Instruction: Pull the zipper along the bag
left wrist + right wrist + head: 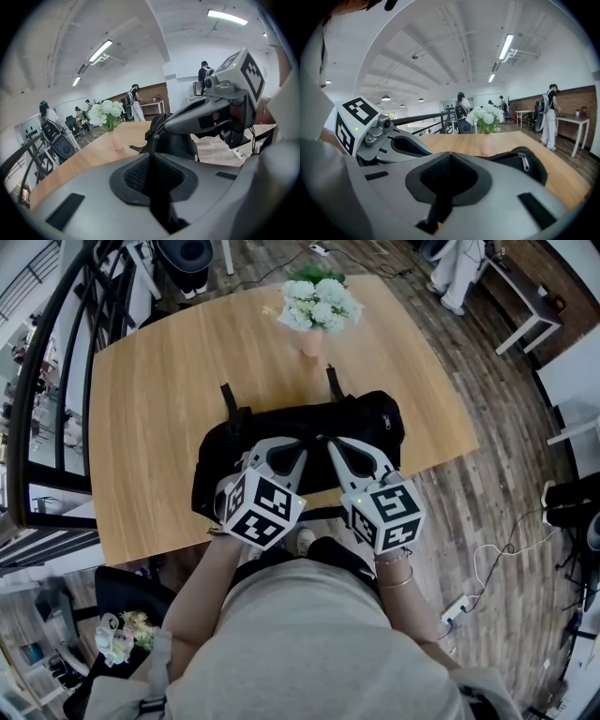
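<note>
With the bag (375, 423) near the table (159, 409) front edge, the left gripper (151, 155) nips its zipper (153, 136) line and the right gripper (450, 155) is pinched tight, catch unclear, so a tug may drag the loose bag off rather than run the slider.

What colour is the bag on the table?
Black: the bag shows best in the head view.
</note>
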Available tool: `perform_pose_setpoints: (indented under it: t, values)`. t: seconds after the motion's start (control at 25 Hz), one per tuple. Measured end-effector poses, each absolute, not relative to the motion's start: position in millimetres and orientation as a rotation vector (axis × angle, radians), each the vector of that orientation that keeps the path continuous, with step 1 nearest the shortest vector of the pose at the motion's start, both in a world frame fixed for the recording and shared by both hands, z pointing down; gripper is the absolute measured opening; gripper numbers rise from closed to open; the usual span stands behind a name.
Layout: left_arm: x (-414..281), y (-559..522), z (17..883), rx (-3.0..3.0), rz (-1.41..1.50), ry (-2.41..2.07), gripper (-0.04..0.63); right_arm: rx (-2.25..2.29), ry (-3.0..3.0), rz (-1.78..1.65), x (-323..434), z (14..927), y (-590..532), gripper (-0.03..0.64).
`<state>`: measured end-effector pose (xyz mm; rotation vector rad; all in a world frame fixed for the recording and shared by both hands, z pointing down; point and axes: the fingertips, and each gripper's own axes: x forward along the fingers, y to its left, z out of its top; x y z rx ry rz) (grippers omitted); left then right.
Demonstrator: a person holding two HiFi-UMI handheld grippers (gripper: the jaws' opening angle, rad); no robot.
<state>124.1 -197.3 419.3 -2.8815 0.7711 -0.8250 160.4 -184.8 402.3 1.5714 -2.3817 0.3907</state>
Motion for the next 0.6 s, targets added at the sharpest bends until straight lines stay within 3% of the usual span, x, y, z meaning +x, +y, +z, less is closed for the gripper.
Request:
perform_pose_setpoints:
  t: [0.6]
  values:
    - [113, -199, 404, -2.896, -0.753, 0.84, 0.043, 1.676, -2.323, 0.344, 197, 396, -188, 0.015]
